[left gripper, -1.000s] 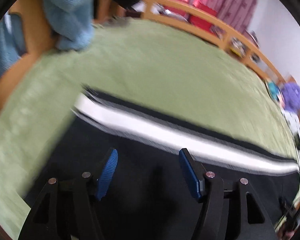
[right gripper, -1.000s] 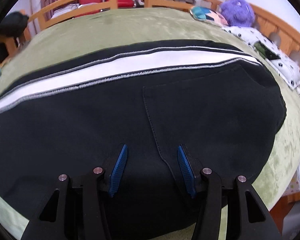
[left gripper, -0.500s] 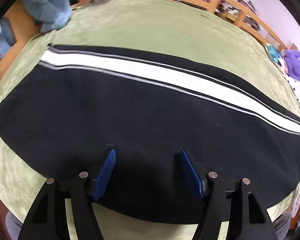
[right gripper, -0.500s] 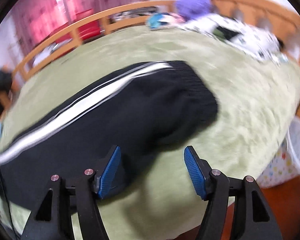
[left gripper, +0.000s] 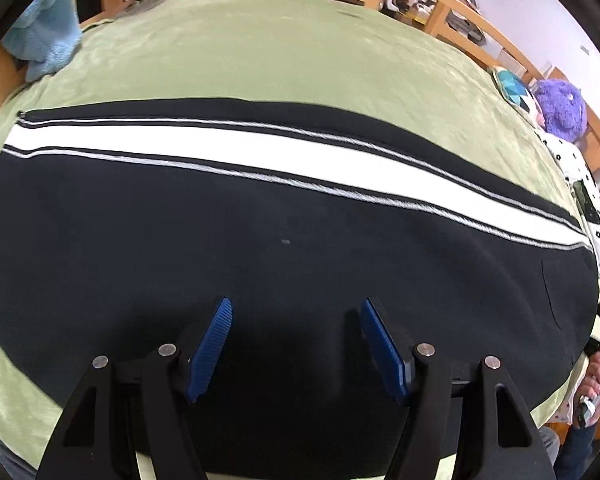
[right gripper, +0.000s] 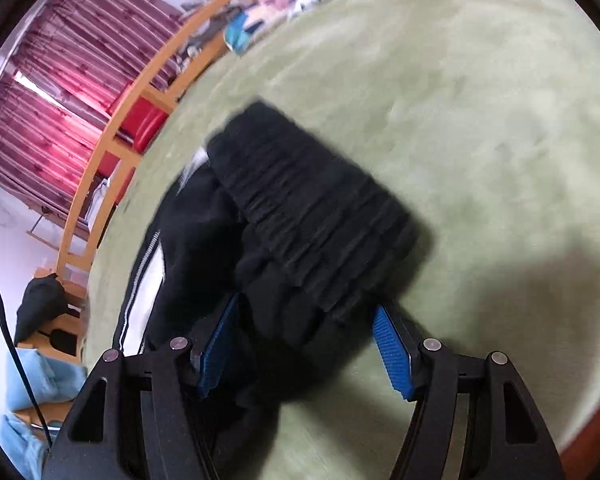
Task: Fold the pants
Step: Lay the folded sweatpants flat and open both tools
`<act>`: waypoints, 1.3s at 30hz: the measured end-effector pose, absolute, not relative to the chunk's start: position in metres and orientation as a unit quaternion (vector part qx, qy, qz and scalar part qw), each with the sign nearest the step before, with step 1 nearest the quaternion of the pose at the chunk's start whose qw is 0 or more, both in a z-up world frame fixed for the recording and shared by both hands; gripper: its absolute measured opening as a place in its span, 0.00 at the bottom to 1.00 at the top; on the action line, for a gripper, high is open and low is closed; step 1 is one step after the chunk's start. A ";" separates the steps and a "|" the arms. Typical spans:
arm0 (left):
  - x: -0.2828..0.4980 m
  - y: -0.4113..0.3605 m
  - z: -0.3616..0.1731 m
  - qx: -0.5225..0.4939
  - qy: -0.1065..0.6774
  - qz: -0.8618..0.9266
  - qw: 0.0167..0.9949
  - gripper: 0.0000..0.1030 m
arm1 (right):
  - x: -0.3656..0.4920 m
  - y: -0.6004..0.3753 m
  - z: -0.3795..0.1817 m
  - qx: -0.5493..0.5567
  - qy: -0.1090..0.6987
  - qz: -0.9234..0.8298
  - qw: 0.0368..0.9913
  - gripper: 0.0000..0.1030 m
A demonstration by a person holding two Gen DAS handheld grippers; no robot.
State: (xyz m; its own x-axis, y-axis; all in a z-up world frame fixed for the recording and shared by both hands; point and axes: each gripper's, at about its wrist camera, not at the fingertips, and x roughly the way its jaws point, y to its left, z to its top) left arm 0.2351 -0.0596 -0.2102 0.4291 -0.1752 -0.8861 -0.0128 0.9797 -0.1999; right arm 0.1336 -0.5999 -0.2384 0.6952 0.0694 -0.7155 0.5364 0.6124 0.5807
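Black pants (left gripper: 260, 264) with white side stripe (left gripper: 236, 152), laid flat lengthwise across green bedspread (left gripper: 284, 48); ribbed waistband (right gripper: 320, 216) at one end. Left gripper (left gripper: 296, 336) above the pants' near edge, blue pads parted, nothing between. Right gripper (right gripper: 308, 344) at the waistband, jaws just closing with bunched waistband cloth between them, firm clamp not certain through blur; purple plush toy (left gripper: 562, 110) beyond the pants' far end.

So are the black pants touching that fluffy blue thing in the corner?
Apart. The left wrist view shows the pants lying flat, with a band of bare green bedcover between their top edge and the blue cloth.
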 end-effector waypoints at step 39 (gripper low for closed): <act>0.161 0.079 -0.179 -0.146 0.464 0.005 0.874 0.65 | 0.142 -0.415 -0.174 0.104 0.478 -0.079 0.868 0.51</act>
State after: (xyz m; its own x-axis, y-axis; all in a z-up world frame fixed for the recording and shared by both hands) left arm 0.1609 0.0792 -0.1788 0.5694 -0.1256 -0.8124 -0.1446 0.9576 -0.2493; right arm 0.1417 -0.4149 -0.1745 0.5300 -0.0380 -0.8472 0.2362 0.9661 0.1044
